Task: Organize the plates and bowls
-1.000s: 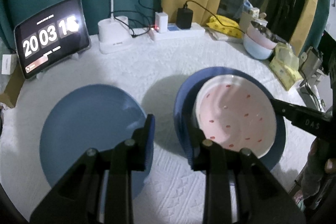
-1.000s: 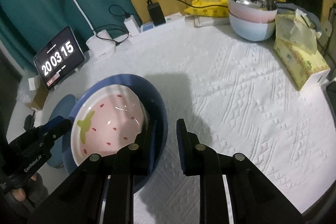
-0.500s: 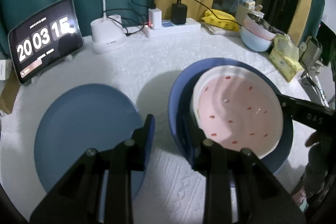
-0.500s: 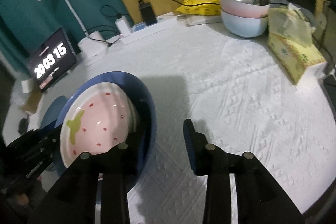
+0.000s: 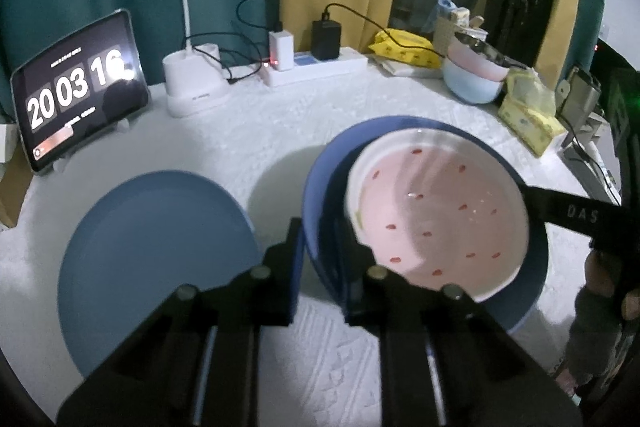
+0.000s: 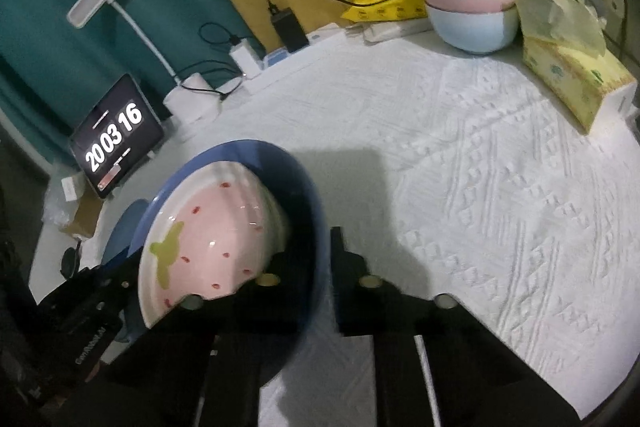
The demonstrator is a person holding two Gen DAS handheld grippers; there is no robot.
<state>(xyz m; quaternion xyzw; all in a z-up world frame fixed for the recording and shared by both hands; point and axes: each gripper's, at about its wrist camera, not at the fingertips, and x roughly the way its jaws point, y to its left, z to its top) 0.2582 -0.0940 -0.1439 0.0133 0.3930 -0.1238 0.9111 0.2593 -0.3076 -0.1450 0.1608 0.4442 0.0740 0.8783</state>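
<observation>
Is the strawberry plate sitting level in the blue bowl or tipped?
Tipped: the strawberry plate leans inside the blue bowl, one edge raised.

Both views dim, cool-toned — room behind counter dark. Tablet clock (image 5: 80,95) screen blown out on right digits in left wrist view. Small specular highlights on pink bowl (image 5: 436,219) interior. Soft shadow on white cloth (image 6: 480,167) beside blue bowl (image 6: 304,195). Strong fisheye bending, black vignette at corners. Right wrist view motion-smeared — fingers (image 6: 280,291) near-black, detail lost.
</observation>
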